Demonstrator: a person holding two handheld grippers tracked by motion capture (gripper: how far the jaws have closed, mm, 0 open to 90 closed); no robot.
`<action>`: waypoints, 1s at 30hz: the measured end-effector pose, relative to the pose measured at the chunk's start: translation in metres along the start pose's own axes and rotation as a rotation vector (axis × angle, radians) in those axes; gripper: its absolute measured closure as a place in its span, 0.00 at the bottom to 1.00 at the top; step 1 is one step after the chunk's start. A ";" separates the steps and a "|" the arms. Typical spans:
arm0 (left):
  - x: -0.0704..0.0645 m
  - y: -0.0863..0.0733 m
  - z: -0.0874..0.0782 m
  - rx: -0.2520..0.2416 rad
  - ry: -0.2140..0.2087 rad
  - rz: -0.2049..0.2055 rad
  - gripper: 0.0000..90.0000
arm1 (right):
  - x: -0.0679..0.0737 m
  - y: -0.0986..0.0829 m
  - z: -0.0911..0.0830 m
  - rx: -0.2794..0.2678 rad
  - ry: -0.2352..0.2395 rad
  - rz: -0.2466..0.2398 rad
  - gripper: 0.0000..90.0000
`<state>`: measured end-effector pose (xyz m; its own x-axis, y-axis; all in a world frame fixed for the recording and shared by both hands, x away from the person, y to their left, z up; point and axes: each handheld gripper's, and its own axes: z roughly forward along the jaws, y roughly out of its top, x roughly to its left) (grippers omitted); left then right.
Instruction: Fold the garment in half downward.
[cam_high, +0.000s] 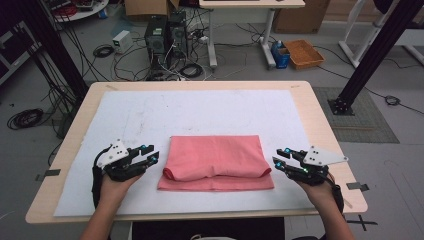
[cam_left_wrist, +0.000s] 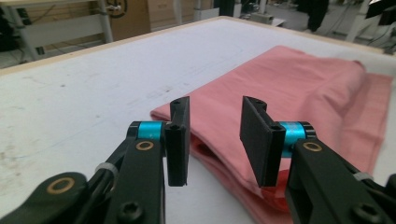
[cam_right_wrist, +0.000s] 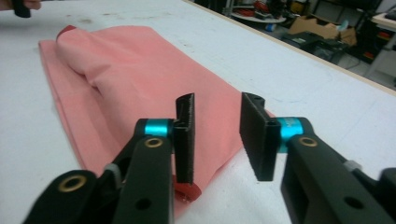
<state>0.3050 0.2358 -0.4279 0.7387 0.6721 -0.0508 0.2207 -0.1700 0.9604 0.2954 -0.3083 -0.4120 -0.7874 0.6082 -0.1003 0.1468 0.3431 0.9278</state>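
Lying flat between the two tongs: a folded pink cloth (cam_high: 216, 162) on a white mat (cam_high: 125, 125). Left gripper (cam_high: 151, 159) sits just beside its left edge, right gripper (cam_high: 278, 163) just beside its right edge; both w/ jaws apart, holding nothing. Cloth looks light, soft, floppy, prob. several layers thick, so it'll likely sag & unfold if lifted by one point. Best bet: pinch the near corners, one per gripper, catching all layers at the folded edge (cam_left_wrist: 219, 158) ahead of the left jaws.

A grey floor (cam_high: 70, 75) strewn with black cables (cam_high: 102, 50) lies beyond the counter (cam_high: 320, 130). Two computer towers (cam_high: 165, 32) stand beside a white desk (cam_high: 250, 4), near an orange basket (cam_high: 303, 53) and cardboard boxes (cam_high: 145, 7).
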 end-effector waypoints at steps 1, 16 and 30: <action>-0.002 0.001 0.003 0.009 -0.013 -0.011 0.64 | 0.000 0.000 0.001 0.014 -0.003 0.005 0.70; -0.023 -0.013 0.030 0.242 -0.100 0.003 0.60 | -0.001 -0.019 0.033 0.235 0.085 0.109 0.64; -0.023 -0.005 0.023 0.270 -0.144 0.043 0.96 | 0.006 -0.018 0.027 0.245 0.128 0.073 0.99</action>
<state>0.3015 0.2047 -0.4379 0.8297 0.5541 -0.0685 0.3343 -0.3948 0.8558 0.3042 -0.2920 -0.4392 -0.8366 0.5472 0.0241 0.3334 0.4739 0.8150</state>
